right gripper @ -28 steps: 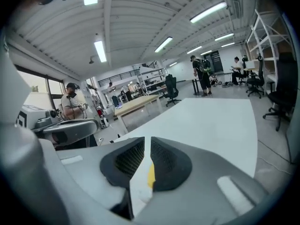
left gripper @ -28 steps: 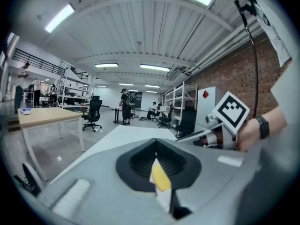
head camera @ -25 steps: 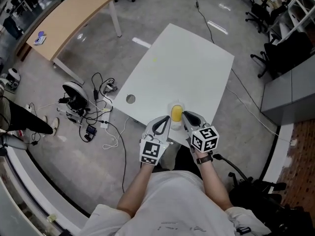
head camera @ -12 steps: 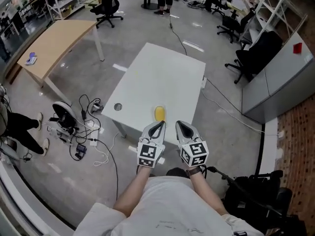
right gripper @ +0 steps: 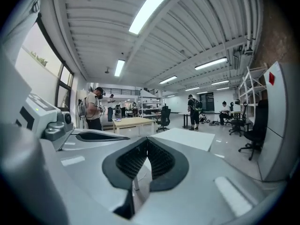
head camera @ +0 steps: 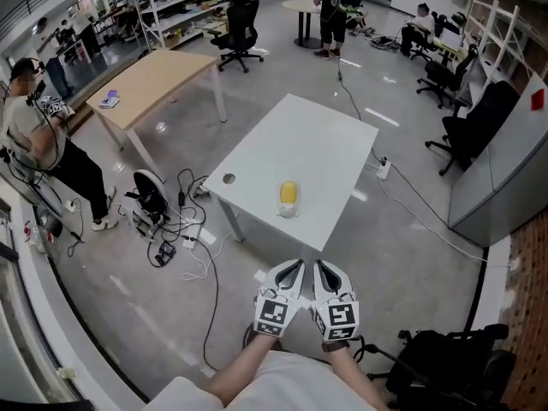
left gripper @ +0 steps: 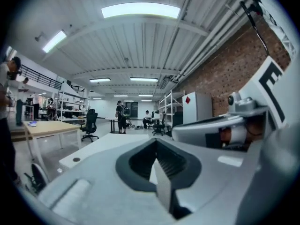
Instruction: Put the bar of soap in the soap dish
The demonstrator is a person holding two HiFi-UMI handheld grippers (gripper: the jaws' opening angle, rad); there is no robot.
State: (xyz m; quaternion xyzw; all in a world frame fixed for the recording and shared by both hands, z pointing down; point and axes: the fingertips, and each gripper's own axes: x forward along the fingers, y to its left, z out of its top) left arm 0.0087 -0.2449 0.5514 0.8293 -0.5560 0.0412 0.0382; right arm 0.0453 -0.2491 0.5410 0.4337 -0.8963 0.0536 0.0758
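The task looks finished, as far as these views show. The yellow oval bar of soap (head camera: 288, 193) lies in the pale shallow soap dish (head camera: 285, 211), near the close edge of the white rectangular table (head camera: 308, 139). It sits straight ahead of the fingertips and well apart from them, roughly on the line that runs out between the two grippers. From the head view the bar seems to rest fully inside the dish, not hanging over its rim, though it is too small there to judge how squarely it sits.

The left gripper (head camera: 291, 273) and right gripper (head camera: 322, 273) are side by side, close to the body and off the table's near edge, over the grey concrete floor (head camera: 411, 255). In the left gripper view the dark ribbed fingers (left gripper: 137, 161) meet at the tip with nothing between them. In the right gripper view the fingers (right gripper: 123, 163) are likewise pressed together and empty.

Nothing of the placing seems left to do, and neither gripper carries anything.
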